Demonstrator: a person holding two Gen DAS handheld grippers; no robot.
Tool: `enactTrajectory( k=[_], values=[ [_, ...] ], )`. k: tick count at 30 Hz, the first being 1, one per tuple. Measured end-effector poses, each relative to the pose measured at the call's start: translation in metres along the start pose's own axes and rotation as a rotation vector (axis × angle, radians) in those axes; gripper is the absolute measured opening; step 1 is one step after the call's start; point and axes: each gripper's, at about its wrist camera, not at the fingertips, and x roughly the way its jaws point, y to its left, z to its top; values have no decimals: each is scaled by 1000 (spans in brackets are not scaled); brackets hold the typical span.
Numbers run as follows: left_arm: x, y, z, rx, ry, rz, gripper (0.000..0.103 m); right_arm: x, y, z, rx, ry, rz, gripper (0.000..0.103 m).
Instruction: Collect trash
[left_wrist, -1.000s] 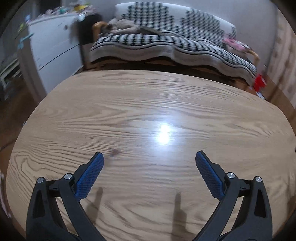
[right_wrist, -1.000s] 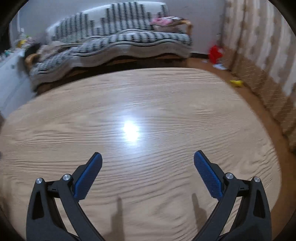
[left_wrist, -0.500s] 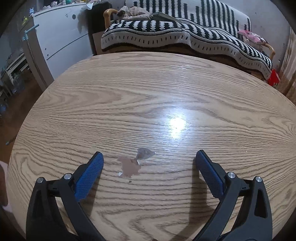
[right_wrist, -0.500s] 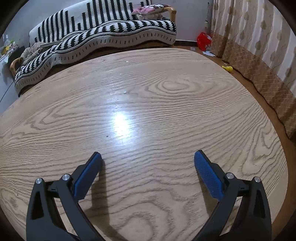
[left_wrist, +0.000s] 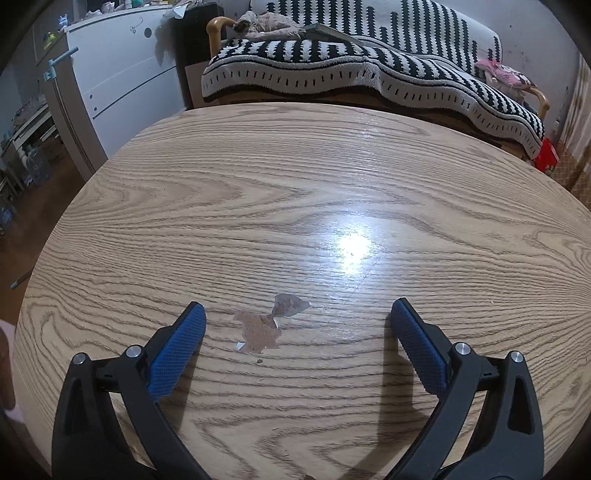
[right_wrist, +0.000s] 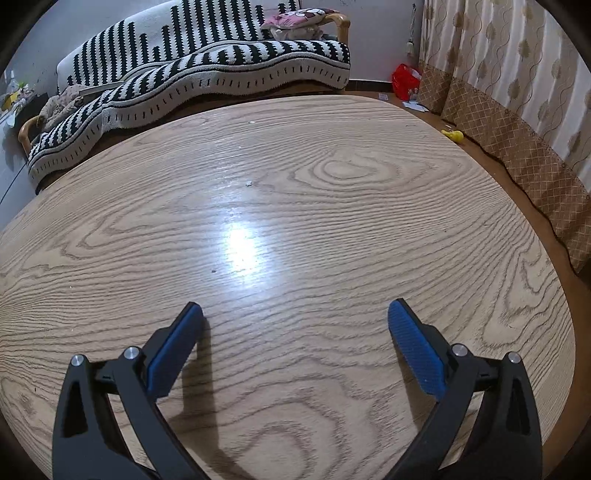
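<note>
- The worktop (left_wrist: 369, 177) is a wide round wooden surface, and almost all of it is bare. It is seen from both wrist views.
- The left gripper (left_wrist: 297, 321) is held low over the near part of the worktop. Its fingers (left_wrist: 177, 350) are spread wide and nothing is held between them.
- The right gripper (right_wrist: 294, 319) is held over another part of the same worktop. Its fingers (right_wrist: 415, 352) are also spread wide and empty.
- The trash is very small. Two flat brownish scraps (left_wrist: 258, 330) lie on the worktop just in front of the left gripper, between the lines of its fingers and a little nearer to the left finger.
- A white crumb (right_wrist: 248, 182) and a dark speck (right_wrist: 213, 270) are seen in the right view, well apart from the right gripper.
- The step in hand is judged to be the approach to the scraps with the left gripper.
- It is not clear whether the scraps are loose paper or a worn patch in the surface. This should be checked gently before force is used.
- The fingers should be lowered until the tips touch the wood on both sides of the scraps, and then closed slowly, so that the thin edge is lifted and not pushed away.
- If the scraps slide, they may be pushed toward the worktop edge and taken there.
</note>
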Motion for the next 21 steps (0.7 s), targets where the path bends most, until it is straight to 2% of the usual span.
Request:
enactTrajectory(
  k=[21],
  values=[
    [0, 0, -1, 0, 0, 0, 97, 0, 0, 0, 0, 0, 0, 97]
  ],
)
